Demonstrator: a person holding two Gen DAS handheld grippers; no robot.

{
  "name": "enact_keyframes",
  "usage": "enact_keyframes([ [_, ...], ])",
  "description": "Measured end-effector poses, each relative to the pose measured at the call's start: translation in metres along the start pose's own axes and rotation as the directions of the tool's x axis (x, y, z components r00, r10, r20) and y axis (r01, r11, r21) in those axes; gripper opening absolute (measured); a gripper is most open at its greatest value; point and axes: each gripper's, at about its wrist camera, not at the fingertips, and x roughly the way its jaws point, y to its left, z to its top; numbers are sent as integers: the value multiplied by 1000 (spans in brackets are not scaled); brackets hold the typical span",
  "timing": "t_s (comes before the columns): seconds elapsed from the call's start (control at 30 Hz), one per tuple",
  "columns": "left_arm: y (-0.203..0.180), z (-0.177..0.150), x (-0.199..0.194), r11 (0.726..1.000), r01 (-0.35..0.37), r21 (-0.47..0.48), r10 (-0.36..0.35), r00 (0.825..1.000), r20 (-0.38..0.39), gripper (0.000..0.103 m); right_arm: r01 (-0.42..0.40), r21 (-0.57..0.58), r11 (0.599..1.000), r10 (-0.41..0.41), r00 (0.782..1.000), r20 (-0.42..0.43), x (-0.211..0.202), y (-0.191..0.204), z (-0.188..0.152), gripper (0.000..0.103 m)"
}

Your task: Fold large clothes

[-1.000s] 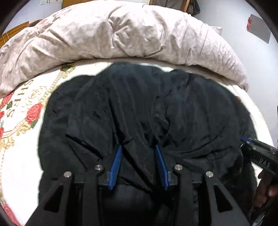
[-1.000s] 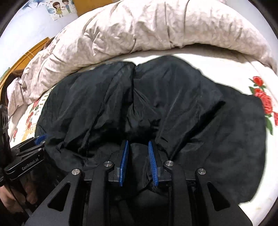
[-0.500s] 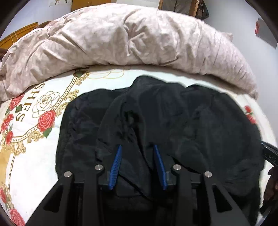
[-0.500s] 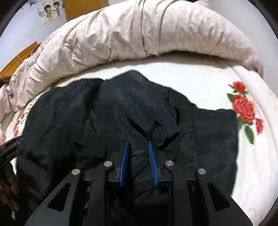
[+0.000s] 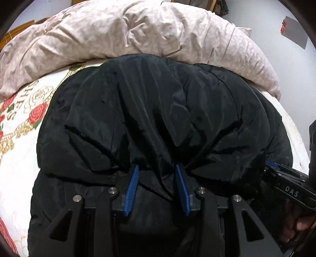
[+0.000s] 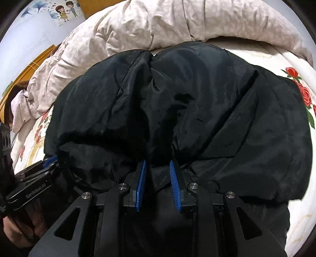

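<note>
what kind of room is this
Most likely a bedroom at home. A black jacket lies spread on a bed with a rose-printed sheet, a rumpled pale duvet is heaped behind it, and a cartoon sticker decorates the wall.

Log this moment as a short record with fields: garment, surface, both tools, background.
garment: black coat, bunched, a fold lifted toward the duvet
surface: white sheet printed with red roses
left tool: shut on a fold of the coat
right tool: shut on a fold of the coat
background: crumpled beige duvet behind the coat
</note>
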Motion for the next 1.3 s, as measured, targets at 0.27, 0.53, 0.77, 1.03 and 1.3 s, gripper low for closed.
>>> enact_keyframes([
  [0.27,-8,2,9,998,-50,25,50,999,1,42,4,0,1000,-4,1000,4,11,-5,0,25],
  [0.53,-21,5,-29,997,-75,34,76,997,-1,41,35,11,999,-35,999,23,-34,10,-2,29],
  [0.77,-25,-11,-87,994,-97,48,95,995,43,41,20,22,1000,-22,995,93,-104,15,-24,39],
  [1.03,-32,-37,-158,992,-93,80,84,990,110,41,7,15,1000,-9,986,168,-180,16,-65,43],
  [1.3,-32,-72,-199,994,-86,66,78,991,112,41,3,65,998,-14,985,174,-216,9,-108,43],
])
